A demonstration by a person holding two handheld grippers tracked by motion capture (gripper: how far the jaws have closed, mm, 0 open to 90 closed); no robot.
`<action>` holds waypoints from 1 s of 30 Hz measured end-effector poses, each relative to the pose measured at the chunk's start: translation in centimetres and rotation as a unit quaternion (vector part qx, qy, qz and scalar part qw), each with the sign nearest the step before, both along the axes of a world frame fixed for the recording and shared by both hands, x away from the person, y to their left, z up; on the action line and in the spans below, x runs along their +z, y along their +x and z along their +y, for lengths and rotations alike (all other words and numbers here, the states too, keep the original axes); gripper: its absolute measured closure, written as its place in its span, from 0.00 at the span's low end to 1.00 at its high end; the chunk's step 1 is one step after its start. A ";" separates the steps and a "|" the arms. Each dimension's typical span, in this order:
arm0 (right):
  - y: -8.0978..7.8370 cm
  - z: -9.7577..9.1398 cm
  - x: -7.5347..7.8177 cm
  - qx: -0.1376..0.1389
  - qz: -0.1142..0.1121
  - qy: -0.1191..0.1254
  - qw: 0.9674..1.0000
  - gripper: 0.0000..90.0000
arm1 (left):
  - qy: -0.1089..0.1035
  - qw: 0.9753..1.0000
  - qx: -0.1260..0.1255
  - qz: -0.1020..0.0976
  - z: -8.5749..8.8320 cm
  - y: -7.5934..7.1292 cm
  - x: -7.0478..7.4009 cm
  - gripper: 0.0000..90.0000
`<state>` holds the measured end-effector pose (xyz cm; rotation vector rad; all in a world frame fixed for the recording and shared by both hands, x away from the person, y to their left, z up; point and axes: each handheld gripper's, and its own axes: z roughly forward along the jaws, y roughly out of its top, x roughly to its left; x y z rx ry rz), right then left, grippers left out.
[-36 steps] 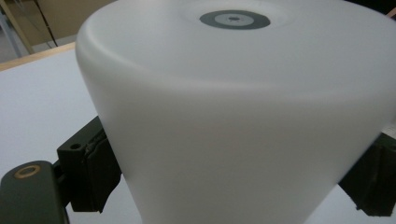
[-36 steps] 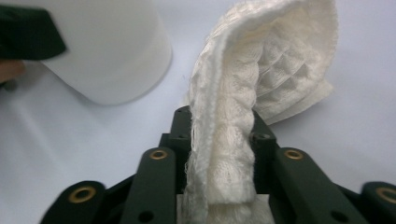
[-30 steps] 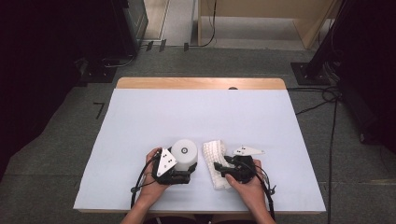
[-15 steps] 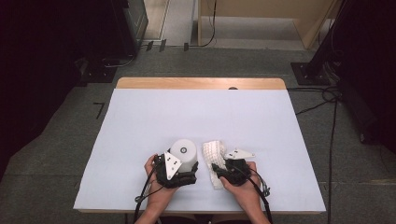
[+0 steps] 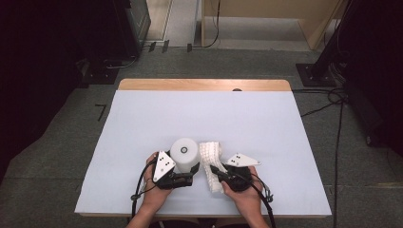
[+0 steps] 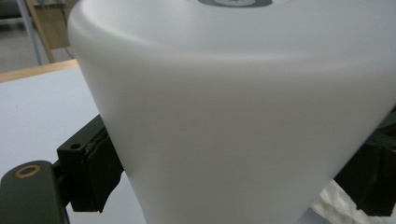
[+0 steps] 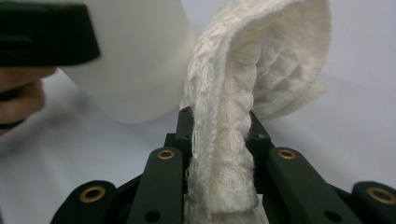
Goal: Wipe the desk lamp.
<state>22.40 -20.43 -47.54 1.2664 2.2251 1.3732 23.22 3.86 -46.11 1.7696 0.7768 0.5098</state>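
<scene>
A white cup-like container [image 5: 184, 151] stands upside down near the table's front edge. My left gripper [image 5: 189, 172] is shut on it, and in the left gripper view its black pads [image 6: 93, 172] press the container's smooth wall [image 6: 233, 116] from both sides. Just right of it lies a white waffle-weave cloth [image 5: 210, 159], touching the container. My right gripper [image 5: 216, 175] has just been closing and is now shut on a raised fold of the cloth [image 7: 243, 93], pinched between its jaws [image 7: 219, 135]. The container [image 7: 135, 60] stands just left of that fold.
The table has a pale blue-white cover [image 5: 142, 118] with a wooden strip [image 5: 204, 84] along its far edge. Cables and dark stands sit on the floor beyond. A corner of the cloth [image 6: 336, 205] lies beside the container in the left gripper view.
My right gripper shifted slightly left and closed on the cloth, which now looks bunched and narrower. The left gripper stays on the container.
</scene>
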 end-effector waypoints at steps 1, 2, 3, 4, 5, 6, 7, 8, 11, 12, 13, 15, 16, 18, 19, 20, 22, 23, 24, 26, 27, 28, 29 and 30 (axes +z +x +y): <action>-0.2 0.1 0.2 0.007 -0.003 0.009 1.000 0.83 | 0.002 1.000 -0.007 0.002 -0.1 0.0 -0.1 0.10; -0.4 0.3 0.9 0.015 -0.019 0.017 1.000 0.83 | 0.007 1.000 -0.021 0.010 -0.3 0.1 -0.5 0.10; -0.4 0.3 0.9 0.015 -0.019 0.017 1.000 0.83 | 0.007 1.000 -0.021 0.010 -0.3 0.1 -0.5 0.10; -0.9 0.4 1.7 0.014 -0.042 0.022 0.999 0.83 | 0.017 0.999 -0.026 0.015 -0.6 0.1 -0.8 0.10; -0.9 0.4 1.7 0.014 -0.042 0.022 0.999 0.83 | 0.017 0.999 -0.026 0.015 -0.6 0.1 -0.8 0.10; -1.2 0.3 2.5 0.016 -0.072 0.025 0.997 0.83 | 0.019 0.999 -0.030 0.017 -0.7 0.2 -0.9 0.10; -1.2 0.3 2.5 0.016 -0.072 0.025 0.997 0.83 | 0.018 0.999 -0.032 0.021 -0.7 0.2 -1.0 0.10; -1.3 0.2 2.9 0.018 -0.086 0.030 0.996 0.83 | 0.017 0.999 -0.034 0.022 -0.8 0.2 -1.1 0.10; -1.6 -0.2 3.9 0.030 -0.122 0.045 0.991 0.83 | 0.018 0.999 -0.039 0.018 -0.8 0.2 -1.0 0.10; -1.5 -0.2 4.0 0.031 -0.126 0.039 0.991 0.83 | 0.015 0.999 -0.041 0.017 -0.7 0.2 -0.9 0.10; -1.3 -0.3 3.8 0.033 -0.124 0.038 0.991 0.83 | 0.012 0.999 -0.042 0.016 -0.7 0.2 -0.8 0.10; -0.9 -0.3 2.9 0.040 -0.116 0.031 0.992 0.83 | 0.007 0.999 -0.040 0.016 -0.4 0.2 -0.6 0.10; -0.7 -0.2 2.2 0.044 -0.111 0.018 0.993 0.83 | 0.006 0.999 -0.040 0.016 -0.3 0.3 -0.5 0.10; -0.4 -0.1 1.0 0.050 -0.096 0.007 0.994 0.83 | 0.003 0.999 -0.038 0.017 -0.1 0.3 -0.4 0.10; -0.3 -0.1 0.7 0.052 -0.088 0.009 0.995 0.83 | 0.003 0.999 -0.039 0.018 0.0 0.3 -0.4 0.10; -0.4 0.0 0.5 0.052 -0.082 0.017 0.995 0.83 | 0.004 0.999 -0.040 0.018 0.0 0.4 -0.5 0.10; -0.4 0.0 0.8 0.048 -0.087 0.017 0.995 0.83 | 0.009 0.999 -0.046 0.018 -0.2 0.4 -0.7 0.10; -0.5 0.0 1.1 0.045 -0.094 0.020 0.994 0.83 | 0.012 0.999 -0.047 0.019 -0.3 0.5 -0.8 0.10; -0.8 -0.2 1.9 0.041 -0.107 0.038 0.993 0.83 | 0.018 0.998 -0.048 0.022 -0.5 0.6 -1.2 0.10; -0.9 -0.3 2.2 0.041 -0.112 0.043 0.992 0.83 | 0.022 0.998 -0.049 0.022 -0.6 0.7 -1.3 0.10; -1.0 -0.4 2.5 0.042 -0.118 0.044 0.991 0.83 | 0.025 0.998 -0.048 0.022 -0.6 0.7 -1.4 0.10; -1.1 -0.6 2.7 0.037 -0.123 0.035 0.991 0.83 | 0.031 0.998 -0.049 0.020 -0.7 0.8 -1.6 0.10; -1.1 -0.6 2.7 0.037 -0.123 0.035 0.991 0.83 | 0.037 0.998 -0.048 0.018 -0.7 0.8 -1.7 0.10; -0.9 -0.8 2.5 0.024 -0.117 0.028 0.992 0.83 | 0.047 0.998 -0.044 0.015 -0.7 1.1 -2.0 0.09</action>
